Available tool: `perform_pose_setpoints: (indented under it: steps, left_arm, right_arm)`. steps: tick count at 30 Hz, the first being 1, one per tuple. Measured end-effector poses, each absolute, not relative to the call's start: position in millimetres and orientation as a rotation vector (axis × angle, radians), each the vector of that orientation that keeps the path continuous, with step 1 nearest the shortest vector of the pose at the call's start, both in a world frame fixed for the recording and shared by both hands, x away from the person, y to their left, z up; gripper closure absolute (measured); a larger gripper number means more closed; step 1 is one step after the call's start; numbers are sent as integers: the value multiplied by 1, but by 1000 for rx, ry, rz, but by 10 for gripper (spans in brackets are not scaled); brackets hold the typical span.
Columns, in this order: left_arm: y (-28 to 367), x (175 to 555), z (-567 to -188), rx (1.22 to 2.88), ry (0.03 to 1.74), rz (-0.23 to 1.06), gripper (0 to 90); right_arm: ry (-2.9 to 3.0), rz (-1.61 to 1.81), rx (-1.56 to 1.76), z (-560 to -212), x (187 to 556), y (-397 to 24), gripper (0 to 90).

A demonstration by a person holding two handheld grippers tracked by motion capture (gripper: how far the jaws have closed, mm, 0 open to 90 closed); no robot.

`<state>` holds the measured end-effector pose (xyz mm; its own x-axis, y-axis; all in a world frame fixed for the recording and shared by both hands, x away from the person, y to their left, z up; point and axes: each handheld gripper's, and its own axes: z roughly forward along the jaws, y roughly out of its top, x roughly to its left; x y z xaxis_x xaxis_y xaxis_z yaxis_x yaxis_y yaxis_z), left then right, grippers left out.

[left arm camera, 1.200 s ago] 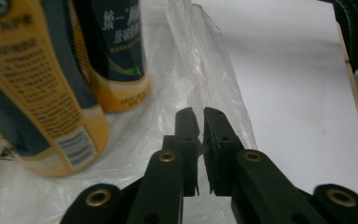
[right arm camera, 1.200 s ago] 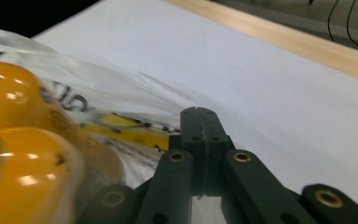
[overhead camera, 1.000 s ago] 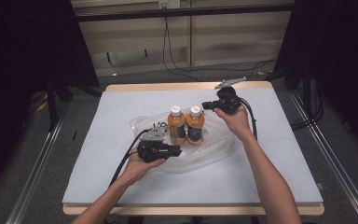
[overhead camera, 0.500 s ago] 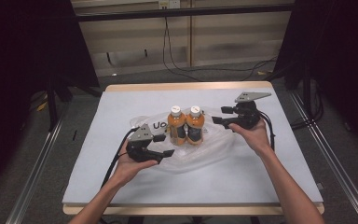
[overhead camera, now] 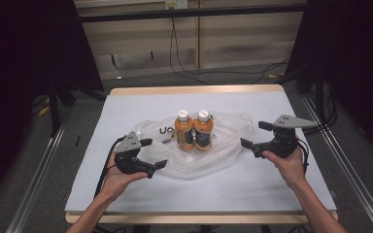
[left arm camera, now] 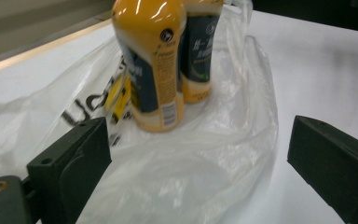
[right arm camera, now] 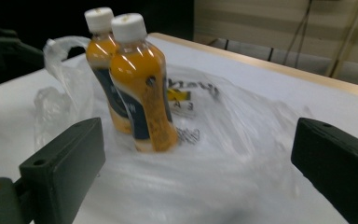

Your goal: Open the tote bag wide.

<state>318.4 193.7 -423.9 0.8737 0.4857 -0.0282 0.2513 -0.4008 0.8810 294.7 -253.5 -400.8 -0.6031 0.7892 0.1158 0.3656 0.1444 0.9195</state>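
Orange bottles (overhead camera: pixel 194 130) stand together on the flattened plastic bag (overhead camera: pixel 223 145) mid-table (overhead camera: pixel 126 102), flanked by left tongs (overhead camera: pixel 153 154) and right tongs (overhead camera: pixel 253 134), whose jaws have just been opening, now wide and empty, likely freeing the bag.

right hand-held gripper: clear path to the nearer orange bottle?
Probably yes. The right hand-held gripper is open, empty and facing the nearer orange bottle; only flat, crumpled plastic bag lies between. The second bottle stands touching its far side, so the grip could be tight.
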Motion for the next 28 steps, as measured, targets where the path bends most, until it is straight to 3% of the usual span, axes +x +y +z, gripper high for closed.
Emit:
perform_pose_setpoints:
  steps: [16, 28]
  left_arm:
    - [248, 288, -438, 1894, 665, 347, 21]
    - [271, 280, -458, 1867, 732, 380, 21]
  right_arm:
    - [1889, 1410, 1167, -430, 223, -283, 25]
    - [1827, 1388, 1185, -439, 198, -299, 28]
